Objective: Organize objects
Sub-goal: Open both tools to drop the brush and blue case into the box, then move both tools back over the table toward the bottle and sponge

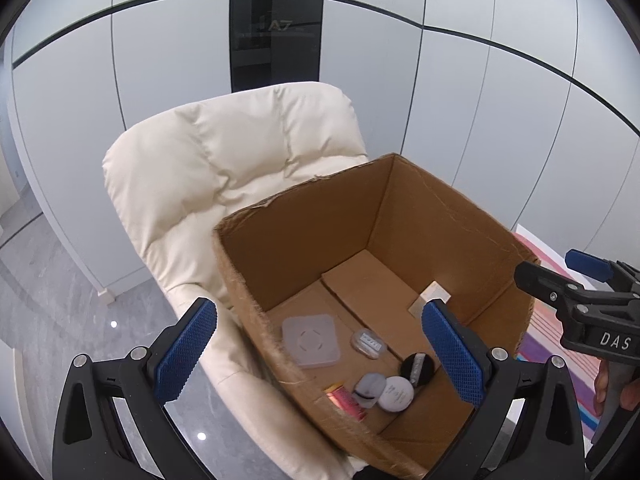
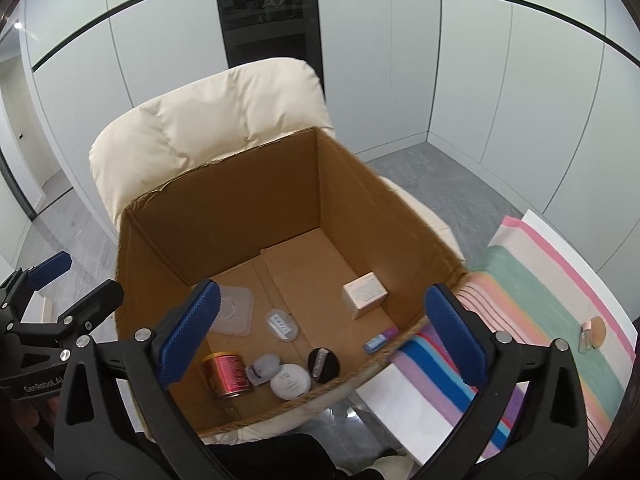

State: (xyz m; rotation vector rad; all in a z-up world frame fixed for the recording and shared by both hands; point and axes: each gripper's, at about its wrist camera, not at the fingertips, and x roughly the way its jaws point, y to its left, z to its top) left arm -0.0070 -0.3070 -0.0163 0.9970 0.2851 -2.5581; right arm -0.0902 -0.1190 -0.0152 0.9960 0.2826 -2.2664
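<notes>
An open cardboard box [image 1: 304, 240] [image 2: 224, 208] sits on a cream armchair. Inside lie a clear square lid [image 1: 311, 341] [image 2: 236, 312], a small clear case [image 1: 367, 344] [image 2: 282, 325], a red can [image 2: 226, 374] [image 1: 345, 397], a white round jar [image 1: 395, 393] [image 2: 290, 381], a black puff [image 1: 417, 369] [image 2: 323, 364], a white carton [image 2: 365, 294] [image 1: 430, 295] and a blue-pink tube [image 2: 380, 340]. My left gripper [image 1: 320, 356] is open and empty above the box. My right gripper [image 2: 324, 336] is open and empty above it too.
The cream armchair [image 1: 224, 168] [image 2: 200, 128] stands before white wall panels. A table with a striped cloth [image 2: 532, 304] [image 1: 560, 344] is to the right, with a small bottle and puff [image 2: 592, 334] on it. Grey floor lies to the left.
</notes>
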